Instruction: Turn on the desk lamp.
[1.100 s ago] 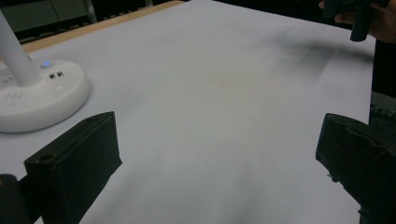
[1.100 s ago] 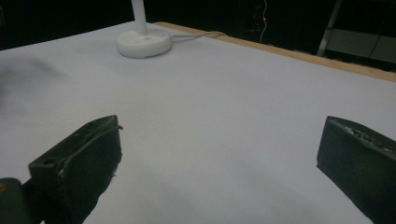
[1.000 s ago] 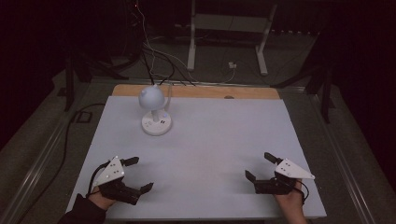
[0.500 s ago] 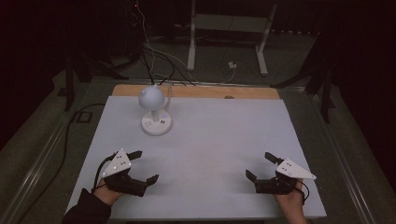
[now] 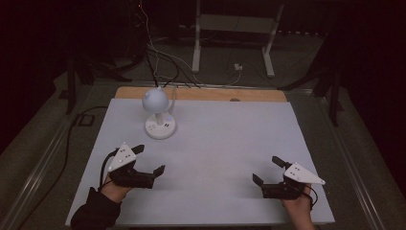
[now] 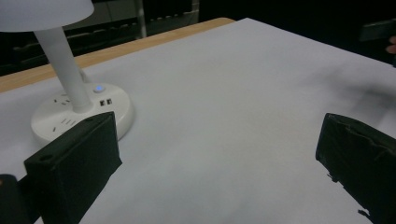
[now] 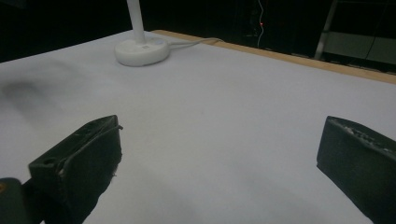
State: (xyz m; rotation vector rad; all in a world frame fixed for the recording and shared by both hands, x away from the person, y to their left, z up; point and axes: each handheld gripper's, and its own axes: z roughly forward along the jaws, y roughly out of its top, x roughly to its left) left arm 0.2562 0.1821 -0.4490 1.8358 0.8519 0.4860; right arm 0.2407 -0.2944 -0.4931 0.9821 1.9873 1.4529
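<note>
A white desk lamp point(image 5: 158, 112) with a round base stands at the back left of the white table point(image 5: 220, 143). Its base point(image 6: 79, 115) carries a lit blue button and sockets, and it sits just beyond my left jaws; the same lamp base point(image 7: 141, 50) lies far off in the right gripper view. My left gripper point(image 5: 149, 159) is open over the table's front left, nothing between its jaws. Near the front right my right gripper point(image 5: 267, 171) is open too, holding nothing.
A bare wooden strip point(image 5: 215, 94) runs along the table's far edge. The lamp's white cable point(image 7: 201, 41) trails off that edge. Cables point(image 5: 158, 52) and a white stand point(image 5: 230, 33) are on the dark floor behind. Metal rails flank the table.
My left gripper has moved forward and right, toward the lamp. The right gripper has stayed in place.
</note>
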